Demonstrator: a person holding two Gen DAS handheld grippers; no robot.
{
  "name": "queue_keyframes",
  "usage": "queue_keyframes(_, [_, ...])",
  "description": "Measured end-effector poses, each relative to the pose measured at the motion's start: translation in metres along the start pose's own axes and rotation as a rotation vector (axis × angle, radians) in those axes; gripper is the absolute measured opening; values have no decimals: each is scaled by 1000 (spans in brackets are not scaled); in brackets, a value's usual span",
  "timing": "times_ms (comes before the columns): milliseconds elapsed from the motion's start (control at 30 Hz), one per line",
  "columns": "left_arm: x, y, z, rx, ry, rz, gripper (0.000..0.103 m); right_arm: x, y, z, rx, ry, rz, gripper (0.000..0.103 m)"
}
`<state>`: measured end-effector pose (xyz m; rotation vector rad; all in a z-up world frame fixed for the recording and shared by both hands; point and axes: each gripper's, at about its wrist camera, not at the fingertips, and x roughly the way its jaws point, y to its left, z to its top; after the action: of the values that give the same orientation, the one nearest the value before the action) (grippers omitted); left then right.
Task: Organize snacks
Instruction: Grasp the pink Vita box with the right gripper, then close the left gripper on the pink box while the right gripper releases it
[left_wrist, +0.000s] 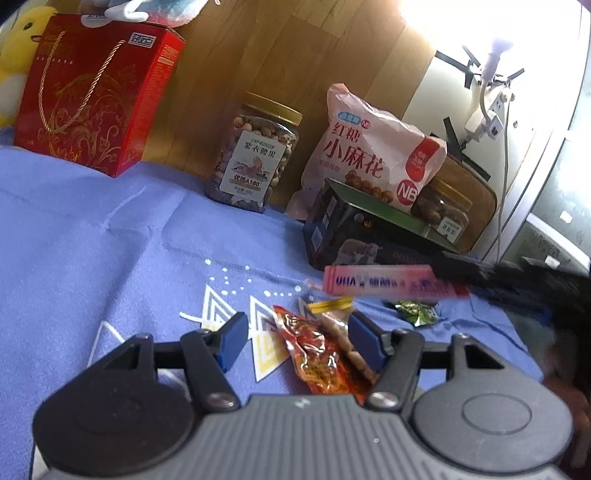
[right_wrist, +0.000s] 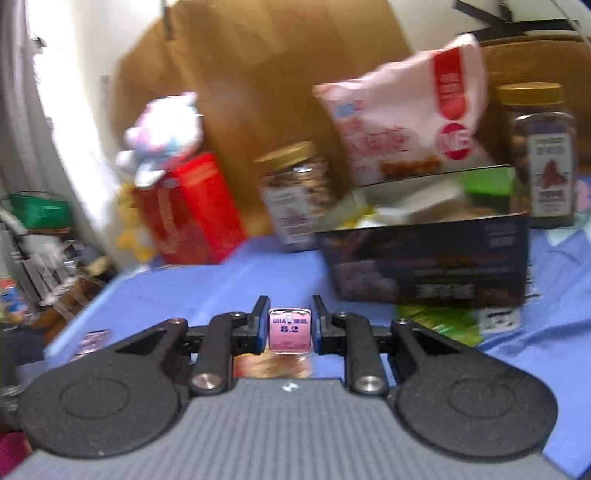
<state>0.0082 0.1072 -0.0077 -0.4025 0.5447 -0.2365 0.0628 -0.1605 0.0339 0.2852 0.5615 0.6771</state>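
My right gripper (right_wrist: 290, 328) is shut on a pink candy stick pack (right_wrist: 290, 328), seen end-on between its jaws. In the left wrist view the same pink pack (left_wrist: 380, 283) hangs in the air near the dark open snack box (left_wrist: 354, 229), held by the right gripper (left_wrist: 461, 273). My left gripper (left_wrist: 295, 338) is open low over the blue cloth, with a red-orange snack packet (left_wrist: 317, 354) and a tan packet with a yellow end (left_wrist: 341, 328) between its fingers. A green wrapped candy (left_wrist: 417, 313) lies to the right. The box (right_wrist: 424, 254) holds several snacks.
Along the wooden back wall stand a red gift box (left_wrist: 92, 96), a nut jar (left_wrist: 255, 151), a pink snack bag (left_wrist: 373, 147) and a second jar (left_wrist: 443, 210). Plush toys sit on and behind the red box. A green packet (right_wrist: 439, 321) lies under the box's front.
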Motion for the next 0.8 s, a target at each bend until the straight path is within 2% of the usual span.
queue_keyframes(133, [-3, 7, 2, -46, -12, -4, 62, -12, 23, -26, -70, 94, 120, 26])
queue_keyframes(267, [-1, 9, 2, -60, 1, -4, 62, -12, 33, -59, -167, 180, 107, 26])
queue_keyframes(500, [1, 11, 4, -86, 32, -9, 62, -21, 42, -78, -282, 132, 59, 32])
queue_keyframes(733, [3, 17, 3, -204, 188, -138, 62, -15, 61, -99, -553, 80, -20, 37])
queue_keyframes(800, [3, 14, 0, -223, 213, -160, 69, -15, 64, -103, -591, 73, -29, 40])
